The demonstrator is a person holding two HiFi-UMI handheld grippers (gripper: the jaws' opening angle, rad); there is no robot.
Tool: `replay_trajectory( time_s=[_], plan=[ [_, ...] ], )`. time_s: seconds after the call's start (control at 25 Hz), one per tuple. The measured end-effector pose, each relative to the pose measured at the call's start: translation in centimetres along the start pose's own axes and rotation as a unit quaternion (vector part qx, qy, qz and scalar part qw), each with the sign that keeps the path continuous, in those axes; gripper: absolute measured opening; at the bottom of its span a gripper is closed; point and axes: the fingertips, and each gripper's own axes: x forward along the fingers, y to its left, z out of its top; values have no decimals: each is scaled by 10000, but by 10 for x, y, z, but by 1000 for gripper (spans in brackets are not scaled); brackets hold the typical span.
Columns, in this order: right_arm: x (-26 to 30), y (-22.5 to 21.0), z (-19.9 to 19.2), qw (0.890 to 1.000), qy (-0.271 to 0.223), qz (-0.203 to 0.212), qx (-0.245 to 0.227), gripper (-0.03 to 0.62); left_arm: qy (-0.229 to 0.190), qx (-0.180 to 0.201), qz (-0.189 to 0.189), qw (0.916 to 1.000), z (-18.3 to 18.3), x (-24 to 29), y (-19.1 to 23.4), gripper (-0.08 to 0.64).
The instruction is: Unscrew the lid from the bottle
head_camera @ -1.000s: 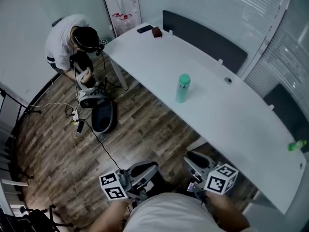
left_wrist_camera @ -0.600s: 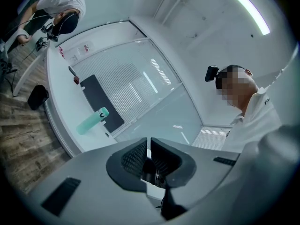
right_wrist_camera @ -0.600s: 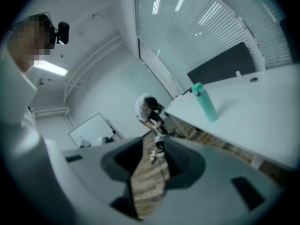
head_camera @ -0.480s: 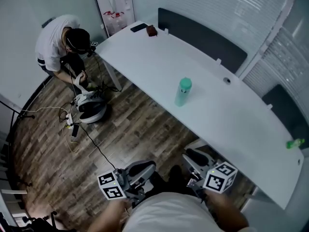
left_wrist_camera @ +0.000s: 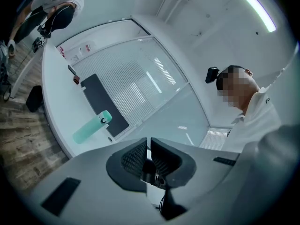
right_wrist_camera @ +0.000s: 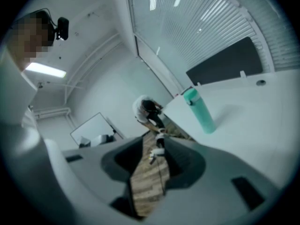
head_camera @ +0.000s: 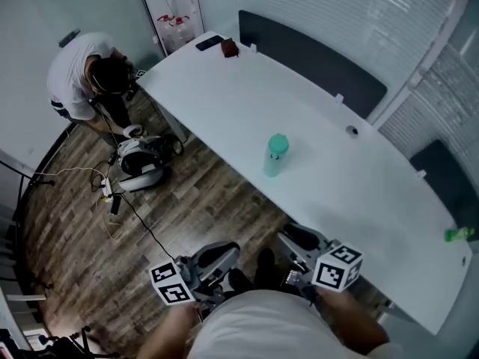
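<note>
Probably an office: white desk (head_camera: 224,96), blinds (head_camera: 352,13).

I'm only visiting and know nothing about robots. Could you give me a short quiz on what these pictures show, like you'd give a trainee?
1. True or false: the green bottle lies on its side on the white table.
2. Which gripper has its jaws apart? A. the left gripper B. the right gripper C. both
3. In one word: is the bottle's lid on or off?

Key:
1. False. It stands upright.
2. B. The left gripper's jaws are together. The right gripper's jaws are apart with nothing between them.
3. On. Neither gripper touches the bottle.
</note>
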Motion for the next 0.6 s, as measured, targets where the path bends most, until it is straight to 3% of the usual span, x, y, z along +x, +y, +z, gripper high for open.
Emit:
replay_trajectory(
  time_s=[0.36,0.6],
  plan=[
    [3,-29,25,9998,59,187,-98,137,22,72,43,10000,3,46,13,20],
    [6,-38,35,10000,-33,55,-69,137,122,13,56,9999,8,50,24,20]
  ],
)
